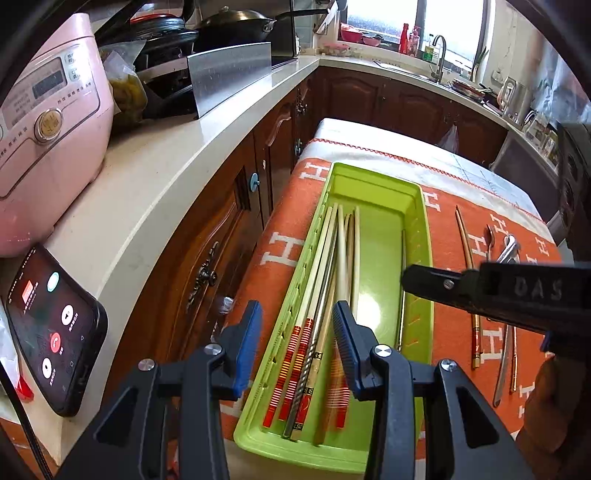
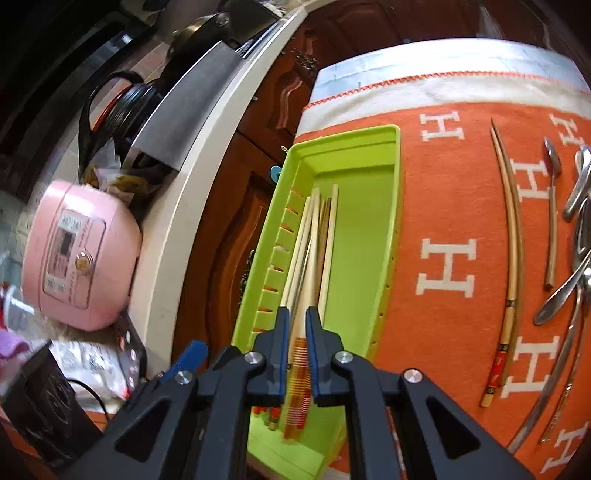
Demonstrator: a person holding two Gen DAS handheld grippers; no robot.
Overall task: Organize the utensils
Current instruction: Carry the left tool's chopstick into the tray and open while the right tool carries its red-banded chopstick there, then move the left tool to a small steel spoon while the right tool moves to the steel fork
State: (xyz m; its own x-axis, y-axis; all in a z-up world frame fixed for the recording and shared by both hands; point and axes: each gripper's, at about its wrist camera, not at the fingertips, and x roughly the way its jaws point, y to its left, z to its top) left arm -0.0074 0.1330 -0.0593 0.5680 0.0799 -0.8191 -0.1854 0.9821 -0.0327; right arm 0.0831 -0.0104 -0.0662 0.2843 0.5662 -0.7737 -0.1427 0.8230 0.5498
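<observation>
We find left gripper (image 1: 297, 347) parted, empty, over long lime-green plastic tray (image 1: 413, 192). Right gripper (image 2: 295, 325) clamps blurred red-banded pale chopstick (image 2: 300, 360) above tray, six o'clock end. We judge it light, stiff, slippery; grip banded end.

Lime-green tray (image 1: 417, 206), red-striped chopsticks (image 1: 295, 354), orange H-patterned cloth (image 2: 454, 192)

- A home kitchen: pale counter (image 1: 155, 162) over dark wood cabinets (image 1: 354, 92).
- Pink rice cooker (image 1: 44, 122) left, wok (image 1: 236, 22) and sink tap (image 1: 439, 55) far.
</observation>
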